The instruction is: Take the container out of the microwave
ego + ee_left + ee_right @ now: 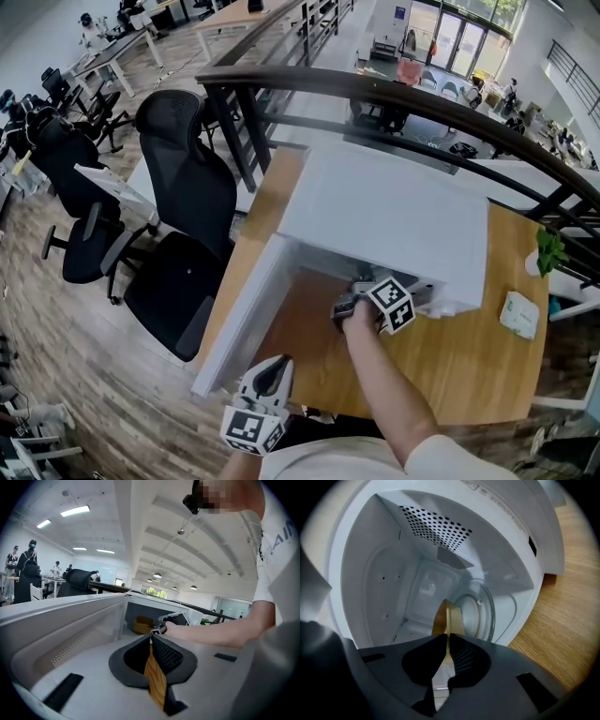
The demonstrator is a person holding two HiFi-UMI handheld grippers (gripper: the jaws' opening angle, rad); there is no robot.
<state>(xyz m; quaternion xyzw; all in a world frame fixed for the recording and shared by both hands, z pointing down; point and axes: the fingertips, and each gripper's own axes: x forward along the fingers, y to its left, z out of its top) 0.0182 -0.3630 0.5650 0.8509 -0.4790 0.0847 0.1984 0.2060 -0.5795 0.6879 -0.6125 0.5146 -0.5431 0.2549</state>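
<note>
A white microwave (384, 206) stands on a wooden table (469, 361) with its door (239, 319) swung open to the left. Inside sits a tan container (143, 624), whose thin wall (449, 617) shows edge-on in the right gripper view, beside the glass turntable (480, 609). My right gripper (351, 302) reaches into the cavity, its jaws (447, 634) shut on that container wall. My left gripper (274, 370) hangs low in front of the open door with its jaws (151, 638) shut and nothing in them. In the head view the container is hidden.
Black office chairs (183, 187) stand left of the table. A dark railing (375, 89) curves behind the microwave. A small white box (520, 314) and a green plant (551, 251) sit at the table's right end. The open door walls off the left side.
</note>
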